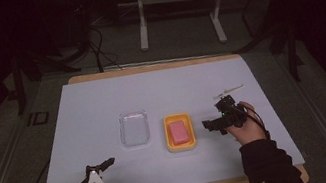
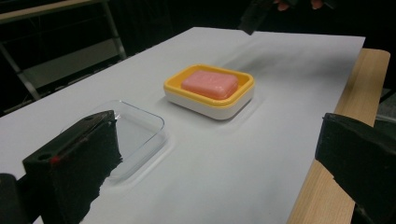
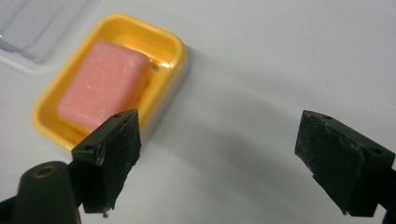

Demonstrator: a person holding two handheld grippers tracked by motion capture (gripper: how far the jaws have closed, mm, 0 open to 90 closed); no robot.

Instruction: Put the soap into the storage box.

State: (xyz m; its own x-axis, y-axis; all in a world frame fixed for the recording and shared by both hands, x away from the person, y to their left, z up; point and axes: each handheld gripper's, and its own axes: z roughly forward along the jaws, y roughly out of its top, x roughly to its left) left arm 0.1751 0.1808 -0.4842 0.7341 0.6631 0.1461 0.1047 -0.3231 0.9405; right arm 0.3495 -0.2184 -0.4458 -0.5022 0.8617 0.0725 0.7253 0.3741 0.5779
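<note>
- Pink soap (image 1: 178,132) lying in the yellow dish (image 1: 171,145), mid-table, untouched.
- Clear lid (image 1: 134,128) flat just left of the dish, apart from it.
- Right gripper (image 1: 213,124) beside the dish, jaws wide, empty.
- Left gripper (image 1: 120,179) near the table's front edge, jaws spread, empty.
- Probably nothing begun yet.

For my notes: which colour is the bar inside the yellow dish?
Pink; the bar shows best in the right gripper view.
</note>
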